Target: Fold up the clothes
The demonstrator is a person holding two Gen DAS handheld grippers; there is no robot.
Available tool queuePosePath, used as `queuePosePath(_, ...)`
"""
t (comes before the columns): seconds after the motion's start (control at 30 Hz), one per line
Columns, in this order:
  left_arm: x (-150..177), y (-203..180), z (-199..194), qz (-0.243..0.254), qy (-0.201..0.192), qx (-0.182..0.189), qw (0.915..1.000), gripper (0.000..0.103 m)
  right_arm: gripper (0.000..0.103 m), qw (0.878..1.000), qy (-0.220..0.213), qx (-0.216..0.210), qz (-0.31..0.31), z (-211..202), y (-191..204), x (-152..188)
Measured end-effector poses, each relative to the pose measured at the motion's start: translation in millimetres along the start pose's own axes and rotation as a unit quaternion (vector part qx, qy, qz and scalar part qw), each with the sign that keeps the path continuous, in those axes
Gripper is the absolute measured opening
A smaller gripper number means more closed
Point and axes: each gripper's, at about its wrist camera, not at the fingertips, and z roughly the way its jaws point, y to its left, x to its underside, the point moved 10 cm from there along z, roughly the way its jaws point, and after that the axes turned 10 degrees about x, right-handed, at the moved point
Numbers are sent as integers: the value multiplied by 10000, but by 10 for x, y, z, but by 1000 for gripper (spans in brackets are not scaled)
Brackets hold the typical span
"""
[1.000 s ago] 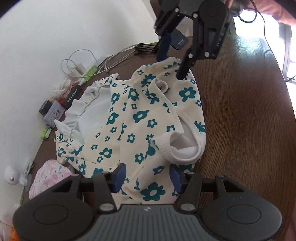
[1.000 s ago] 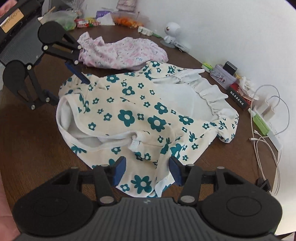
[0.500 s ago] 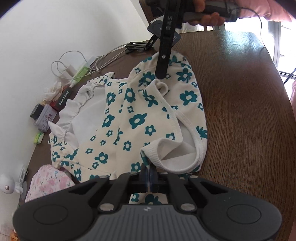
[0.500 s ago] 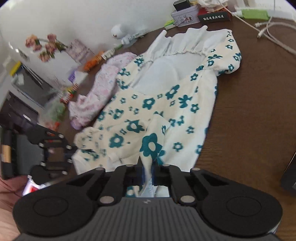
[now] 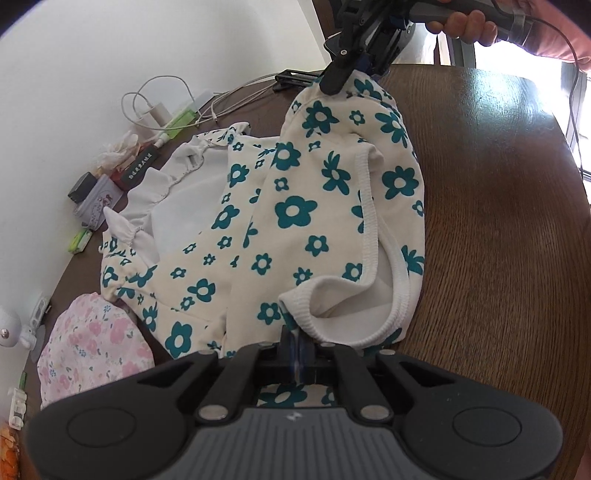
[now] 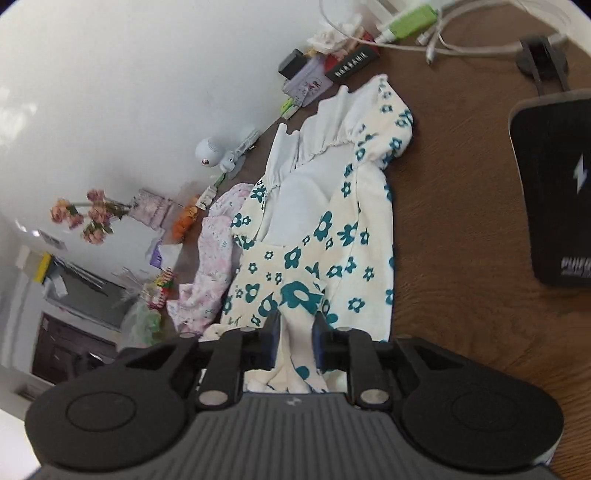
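Left gripper: my left gripper is pinched fully closed on the near hem of the floral garment, right beside the ribbed cuff at about 6 o'clock in the left wrist view.

Right gripper: my right gripper has just been opening its jaws; they stand partly apart with a fold of the floral cloth bunched between them. I cannot tell whether the pads press on it. From the left wrist view I see this gripper at 12 o'clock, at the far edge of the garment, with the person's hand on its handle.

Garment place: it lies on the brown wooden table, ruffled white collar towards 10 o'clock, near the wall clutter.

Done so far: I judge this an early stage. The far edge is raised and one side is rolled over with its white lining showing; no flat fold is laid yet.

Left to do: I reckon the raised edge must be carried over and laid down, then the sleeves and body squared. A pink floral garment at 8 o'clock looks crumpled and unfolded.

Readable writing: a black device at 3 o'clock in the right wrist view bears a white lightning-bolt mark; the lettering below it is too blurred for me. A dark box near the wall carries pale characters I cannot read.
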Motion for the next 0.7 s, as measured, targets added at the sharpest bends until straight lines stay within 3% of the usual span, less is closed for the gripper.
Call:
queuePosePath(0.07, 1, 11, -3, -18, 6, -21, 10000, 2, 45, 9929, -258, 513, -1041, -164, 158, -61)
queuePosePath(0.1, -3, 17, 2, -25, 15, -22, 10000, 2, 45, 9819, -418, 725, -1698, -244, 275, -75)
queuePosePath(0.13, -7, 24, 7, -32, 24, -22, 10000, 2, 46, 9613, -551, 892, -2546, -307, 452, -64)
queuePosePath(0.2, -16, 19, 22, 13, 72, -44, 10000, 2, 46, 9043, -486, 968, -4129, -296, 792, 96)
queuePosePath(0.27, -21, 18, 41, 42, 130, -62, 9999, 2, 48, 8172, -157, 1033, -5668, -139, 1072, 380)
queuePosePath(0.33, -22, 29, 48, 15, 157, -89, 9998, 2, 48, 7426, 303, 1157, -6590, 115, 1146, 558)
queuePosePath(0.43, -18, 24, 43, -9, 184, -143, 9997, 2, 48, 6613, 967, 1260, -7331, 415, 1104, 658)
queuePosePath(0.47, -15, 21, 42, -11, 191, -151, 9997, 2, 48, 6425, 1159, 1298, -7463, 478, 1061, 674)
queuePosePath(0.57, -5, 18, 41, -8, 202, -151, 9997, 3, 49, 6059, 1682, 1241, -7676, 611, 927, 738)
queuePosePath(0.7, -4, 32, 49, 21, 192, -98, 9998, 3, 49, 5873, 1794, 1052, -7822, 734, 912, 788)
